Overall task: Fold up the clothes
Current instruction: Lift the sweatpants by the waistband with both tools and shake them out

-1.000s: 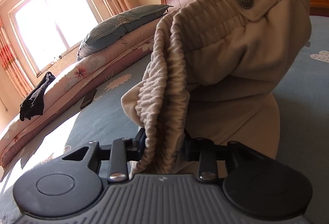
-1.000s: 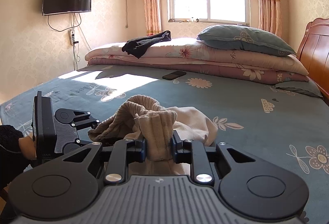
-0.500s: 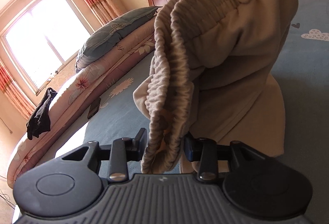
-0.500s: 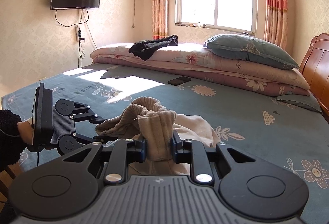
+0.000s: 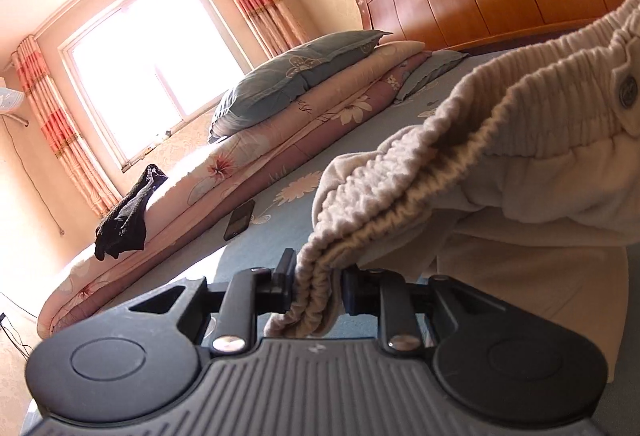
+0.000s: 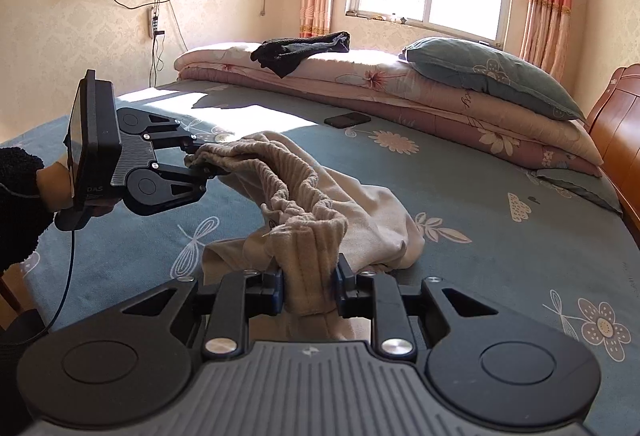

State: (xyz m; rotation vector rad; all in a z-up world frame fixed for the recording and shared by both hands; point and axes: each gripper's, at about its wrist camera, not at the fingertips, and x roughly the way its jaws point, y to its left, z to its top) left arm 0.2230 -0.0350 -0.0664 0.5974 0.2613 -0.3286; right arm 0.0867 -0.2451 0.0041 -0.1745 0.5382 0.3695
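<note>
Now the left hand-held gripper [image 6: 200,160], closing, stretches the waistband [image 6: 288,180] further.

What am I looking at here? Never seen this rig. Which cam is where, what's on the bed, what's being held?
No robot arm: a person holds a two-finger gripper in each hand, each carrying a fisheye camera that looks along its fingers. The left wrist view shows the left gripper, its jaws closing on the ribbed waistband of beige trousers. The right wrist view shows the right gripper clamped on another part of that waistband, with the left one visible off to the side. The rest of the trousers lies on the blue bedsheet. Further back lie a phone, a folded quilt, a pillow and a dark garment.
</note>
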